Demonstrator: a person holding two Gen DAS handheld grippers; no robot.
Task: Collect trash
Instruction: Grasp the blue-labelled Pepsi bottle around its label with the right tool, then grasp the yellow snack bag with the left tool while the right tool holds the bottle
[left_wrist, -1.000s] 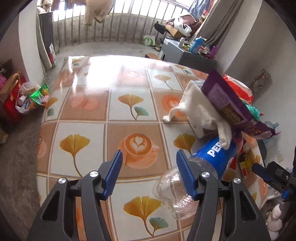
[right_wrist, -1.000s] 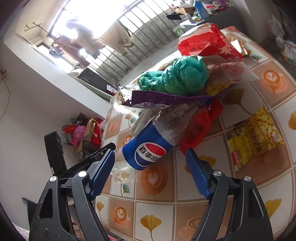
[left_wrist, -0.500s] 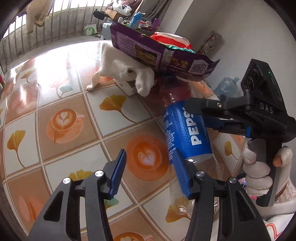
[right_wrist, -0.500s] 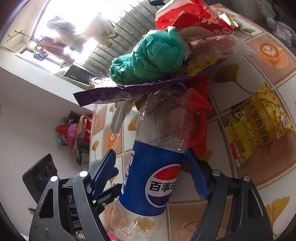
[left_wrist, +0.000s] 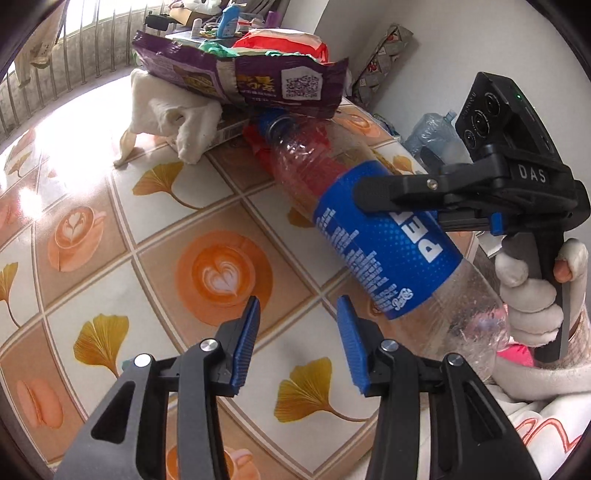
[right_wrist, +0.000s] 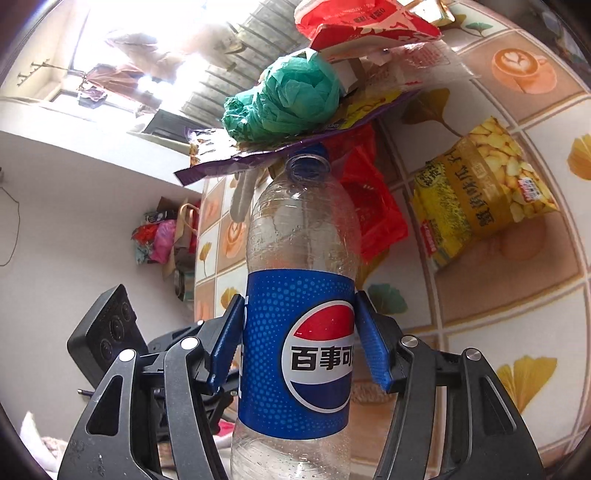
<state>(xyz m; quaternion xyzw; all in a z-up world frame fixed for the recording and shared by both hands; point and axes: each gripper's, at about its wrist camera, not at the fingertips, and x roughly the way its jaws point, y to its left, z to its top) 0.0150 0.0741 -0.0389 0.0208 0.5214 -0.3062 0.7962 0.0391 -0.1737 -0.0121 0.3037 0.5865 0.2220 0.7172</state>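
An empty clear Pepsi bottle (left_wrist: 369, 236) (right_wrist: 299, 354) with a blue label lies tilted at the table's edge, its open neck under a purple snack wrapper (left_wrist: 240, 81). My right gripper (right_wrist: 299, 299) is closing on it, and both blue pads (right_wrist: 373, 339) touch the label's sides. In the left wrist view one of its black fingers (left_wrist: 391, 192) lies across the label, and a white-gloved hand (left_wrist: 524, 288) holds the handle. My left gripper (left_wrist: 298, 306) hovers over the tablecloth beside the bottle, jaws closing with nothing between them.
The trash pile holds a green crumpled bag (right_wrist: 284, 99), a red wrapper (right_wrist: 362, 26), a red plastic bag (right_wrist: 373, 210), a white cloth (left_wrist: 170, 107) and a yellow snack bag (right_wrist: 480, 188). The patterned table (left_wrist: 110, 229) ends near the bottle's base.
My right gripper has moved in around the bottle and its jaws have narrowed onto the label. The left gripper has swung toward the pile, and its jaws have narrowed.
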